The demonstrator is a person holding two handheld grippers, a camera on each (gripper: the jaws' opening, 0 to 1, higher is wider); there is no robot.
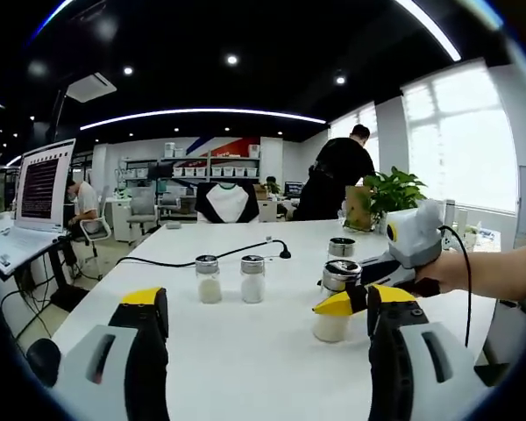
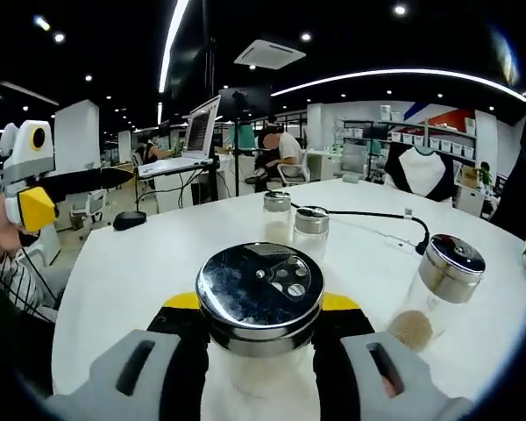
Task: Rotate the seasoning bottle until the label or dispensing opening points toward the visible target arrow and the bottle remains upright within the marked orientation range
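The seasoning bottle [image 2: 259,294], clear glass with white powder and a shiny perforated steel cap, stands upright on the white table [image 2: 131,281]. My right gripper [image 2: 259,309] is shut on its body, one yellow-tipped jaw on each side. In the left gripper view the same bottle [image 1: 340,275] stands right of centre, with the right gripper [image 1: 344,303] reaching in from the right, a hand behind it. My left gripper [image 1: 267,298] hovers low over the table [image 1: 272,368], jaws wide open and holding nothing. It also appears at the left edge of the right gripper view [image 2: 39,197].
Two small white-filled shakers [image 1: 209,279] [image 1: 252,278] stand mid-table. A steel-capped bottle with brown seasoning [image 2: 438,281] stands just right of the held one. A black cable [image 2: 377,215] crosses the table. A laptop [image 1: 31,206] stands at the left; people stand and sit beyond.
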